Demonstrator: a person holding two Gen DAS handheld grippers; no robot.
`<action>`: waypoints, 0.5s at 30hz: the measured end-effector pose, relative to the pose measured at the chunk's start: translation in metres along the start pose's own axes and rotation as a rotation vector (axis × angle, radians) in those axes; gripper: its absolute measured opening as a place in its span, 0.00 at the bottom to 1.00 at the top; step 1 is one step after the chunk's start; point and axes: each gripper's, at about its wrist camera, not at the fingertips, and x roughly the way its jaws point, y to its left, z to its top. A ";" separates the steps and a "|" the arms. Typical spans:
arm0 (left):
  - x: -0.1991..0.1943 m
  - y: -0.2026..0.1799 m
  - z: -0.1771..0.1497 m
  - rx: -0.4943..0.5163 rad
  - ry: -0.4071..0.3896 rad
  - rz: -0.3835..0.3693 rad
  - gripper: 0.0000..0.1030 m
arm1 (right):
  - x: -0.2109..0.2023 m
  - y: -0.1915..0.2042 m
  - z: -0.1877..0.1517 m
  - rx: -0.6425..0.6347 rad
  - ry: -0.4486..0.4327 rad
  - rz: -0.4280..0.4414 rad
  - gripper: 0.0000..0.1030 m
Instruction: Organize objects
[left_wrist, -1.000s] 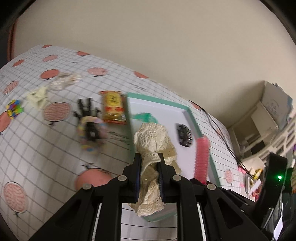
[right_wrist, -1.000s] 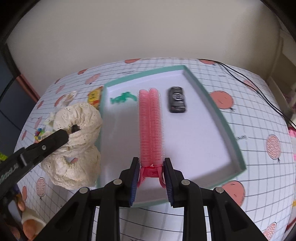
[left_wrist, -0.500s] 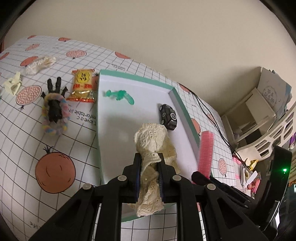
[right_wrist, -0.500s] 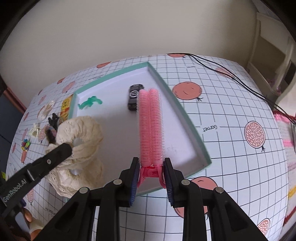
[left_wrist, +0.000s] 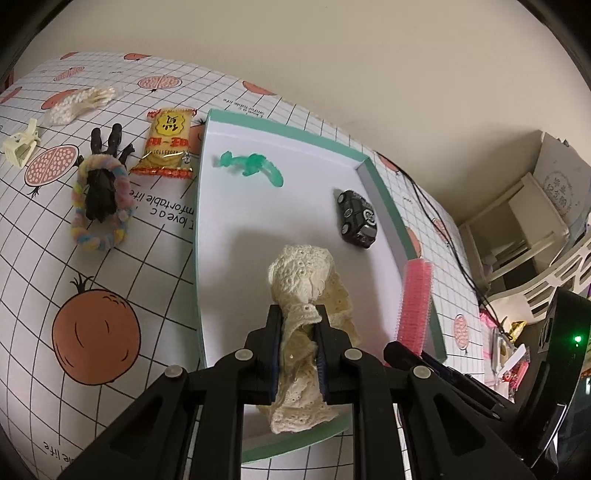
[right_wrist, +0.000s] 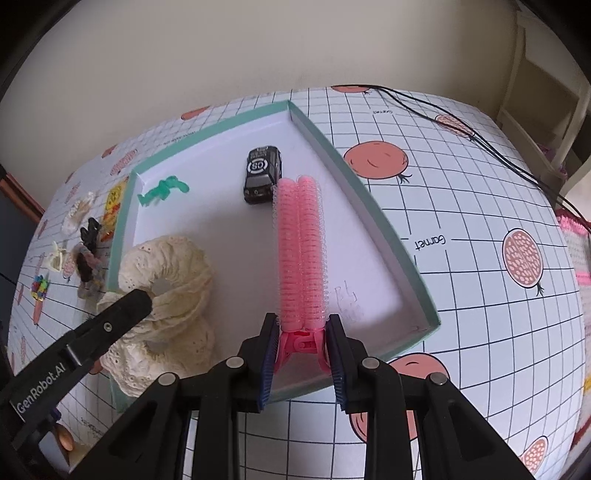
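A tray (left_wrist: 207, 236) lay on the surface (left_wrist: 110, 280), seen from the left wrist view. Inside it, a toy car (left_wrist: 357, 217) sat at two o'clock against the right wall, and a small dinosaur figure (left_wrist: 251, 168) lay at eleven o'clock near the far wall. A lace scrunchie (left_wrist: 310, 284) hung over the tray's near half, with a hair-roller clip (left_wrist: 415, 302) at its three o'clock, over the right rim. Outside the tray, at its nine o'clock, a snack packet (left_wrist: 168, 144) lay just beside the left wall. Farther left lay a fuzzy ring (left_wrist: 101, 203) around a dark figure (left_wrist: 101, 181). At ten o'clock beyond these were a bag of swabs (left_wrist: 79, 103) and a small clip (left_wrist: 20, 147).
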 end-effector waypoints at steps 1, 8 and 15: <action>0.001 0.000 0.000 0.000 0.005 0.005 0.16 | 0.002 0.000 0.000 0.000 0.004 0.001 0.27; 0.009 0.003 -0.001 -0.010 0.027 0.038 0.16 | 0.009 0.003 -0.001 0.005 0.019 0.005 0.27; 0.014 0.010 0.001 -0.025 0.051 0.058 0.17 | 0.010 0.003 -0.001 0.014 0.017 0.010 0.27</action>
